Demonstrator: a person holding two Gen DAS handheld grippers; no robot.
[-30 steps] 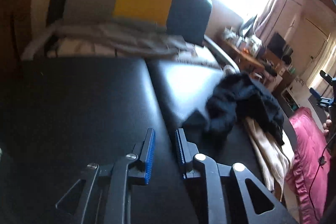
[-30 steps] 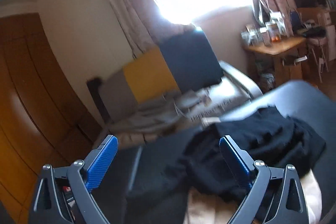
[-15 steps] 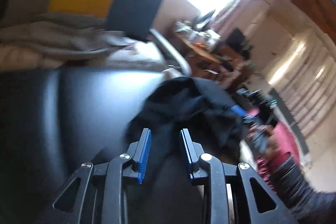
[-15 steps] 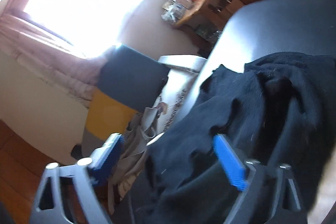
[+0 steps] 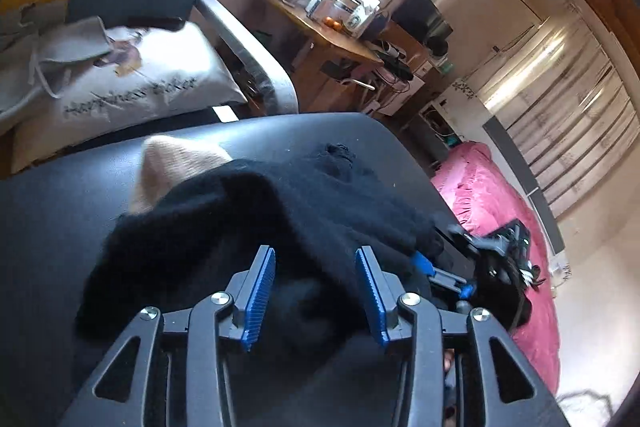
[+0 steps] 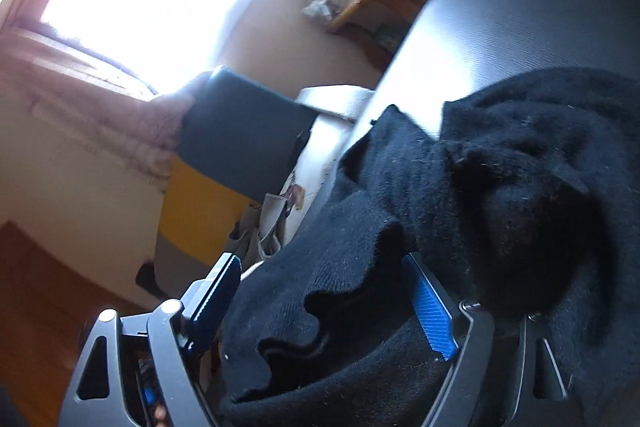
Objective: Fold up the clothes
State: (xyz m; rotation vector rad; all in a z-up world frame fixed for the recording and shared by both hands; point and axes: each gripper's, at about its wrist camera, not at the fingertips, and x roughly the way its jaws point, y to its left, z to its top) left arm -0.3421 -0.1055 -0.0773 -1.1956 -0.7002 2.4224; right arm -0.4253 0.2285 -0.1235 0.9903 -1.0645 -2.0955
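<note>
Black sweater point(image 5: 256, 227) lies bunched on the black tabletop point(image 5: 60, 195), over a beige garment point(image 5: 172, 167). Left hand-held gripper point(image 5: 316, 291) released, jaws straddling a fold. Right hand-held gripper point(image 6: 324, 311) released, fabric between its jaws.

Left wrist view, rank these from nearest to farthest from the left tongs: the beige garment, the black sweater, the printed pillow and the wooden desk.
1. Black sweater: right at the open left tongs, bunched between the fingers.
2. Beige garment: just behind the sweater, upper left, partly under it.
3. Printed pillow: past the black surface's far edge, on the left.
4. Wooden desk: farthest, upper right of centre by the window.
</note>
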